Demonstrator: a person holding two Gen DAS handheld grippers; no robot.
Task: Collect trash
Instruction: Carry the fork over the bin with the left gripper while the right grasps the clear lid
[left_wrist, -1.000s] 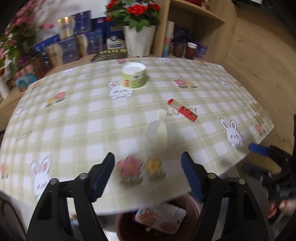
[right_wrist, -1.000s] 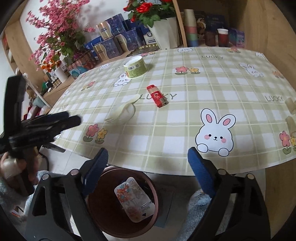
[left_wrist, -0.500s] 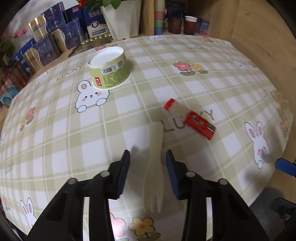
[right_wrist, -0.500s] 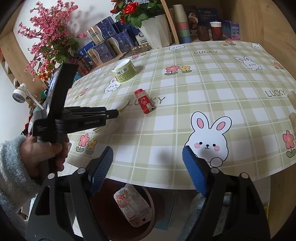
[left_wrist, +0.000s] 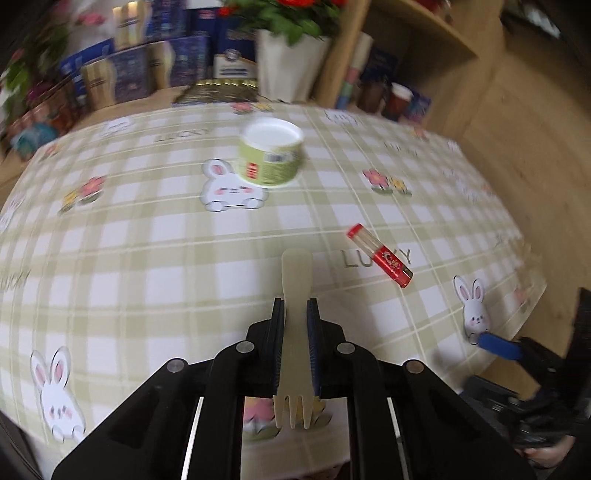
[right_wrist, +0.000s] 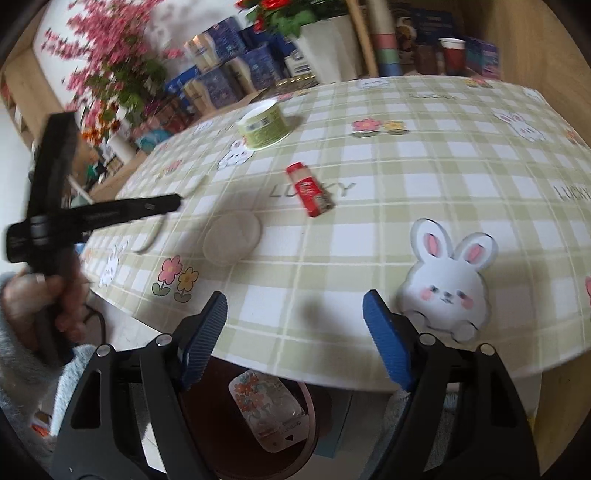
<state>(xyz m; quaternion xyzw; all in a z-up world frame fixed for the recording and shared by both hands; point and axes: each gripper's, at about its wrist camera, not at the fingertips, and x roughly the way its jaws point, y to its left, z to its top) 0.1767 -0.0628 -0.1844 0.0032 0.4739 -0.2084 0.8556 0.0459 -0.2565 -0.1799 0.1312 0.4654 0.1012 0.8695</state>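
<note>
Left wrist view: the left gripper (left_wrist: 295, 310) is closing on a pale fork (left_wrist: 296, 332) — tines toward the camera; red tube (left_wrist: 380, 260) at two o'clock, green cup (left_wrist: 269, 159) at twelve.

Right wrist view: the right gripper (right_wrist: 295, 317) gapes empty over the table (right_wrist: 406, 206) edge — bin (right_wrist: 317, 424) at six o'clock.

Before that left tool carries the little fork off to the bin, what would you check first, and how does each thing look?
1. Fork between the left gripper fingers: ok, the jaws are closing on its handle.
2. Fork clear of the table: cannot tell.
3. Bin below the table edge has room: ok, only a flat packet inside.
4. Right gripper out of the way: ok, open and holding nothing, near the table edge.
5. Trash left: not ok, the red tube and green cup remain.
</note>
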